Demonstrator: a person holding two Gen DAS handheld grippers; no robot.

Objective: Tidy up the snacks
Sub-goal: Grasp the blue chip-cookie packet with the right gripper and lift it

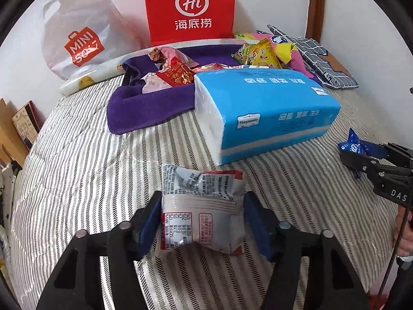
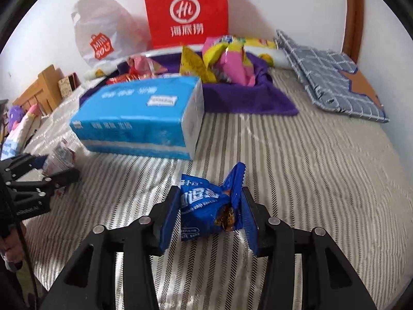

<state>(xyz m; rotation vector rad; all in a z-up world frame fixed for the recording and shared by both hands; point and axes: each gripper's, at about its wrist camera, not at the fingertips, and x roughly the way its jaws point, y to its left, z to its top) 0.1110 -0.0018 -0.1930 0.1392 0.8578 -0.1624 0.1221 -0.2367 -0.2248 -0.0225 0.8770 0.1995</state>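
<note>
- Left gripper (image 1: 201,217): jaws straddle white snack packet (image 1: 201,206) lying on striped bedspread (image 1: 77,155), at 6 o'clock of blue tissue pack (image 1: 263,111); pads at its sides, squeeze unclear.
- Right gripper (image 2: 210,214): jaws bracket blue cookie packet (image 2: 206,204), at 5 o'clock of the tissue pack; contact unclear.
- Both likely light, crinkly, slippery, crushable; take mid-body, gently.

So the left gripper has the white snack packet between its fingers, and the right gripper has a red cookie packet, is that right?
Not quite. The cookie packet between the right gripper fingers is blue, not red, as the right wrist view shows. The white snack packet does sit between the left gripper fingers.
</note>
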